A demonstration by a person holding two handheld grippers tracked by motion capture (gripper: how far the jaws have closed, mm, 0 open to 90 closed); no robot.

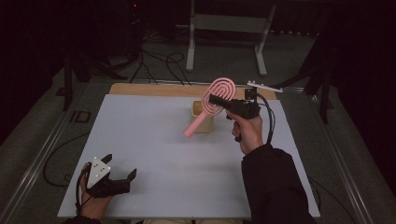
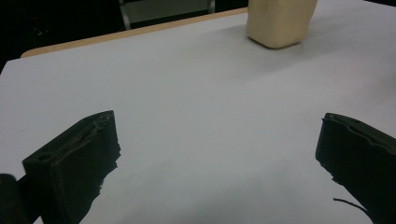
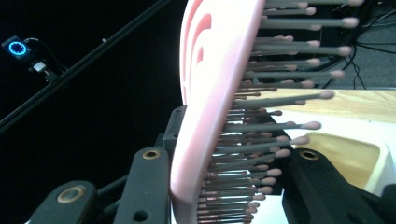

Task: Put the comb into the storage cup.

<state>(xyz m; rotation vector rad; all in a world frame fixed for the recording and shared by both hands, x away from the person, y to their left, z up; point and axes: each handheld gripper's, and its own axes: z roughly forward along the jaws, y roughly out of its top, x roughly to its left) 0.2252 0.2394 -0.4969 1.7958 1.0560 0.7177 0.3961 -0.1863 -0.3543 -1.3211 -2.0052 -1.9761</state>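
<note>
While gripped, hairbrush (image 1: pixel 212 105) handle down-left over cup (image 1: pixel 198 110).

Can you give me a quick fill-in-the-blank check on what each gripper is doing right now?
1. The right gripper is shut on the pink ____.
2. The left gripper rests near the table's front edge with its jaws ____.
3. The brush's handle hangs above the cream ____ at the far side of the table.

Missing words: hairbrush; open; container
</note>
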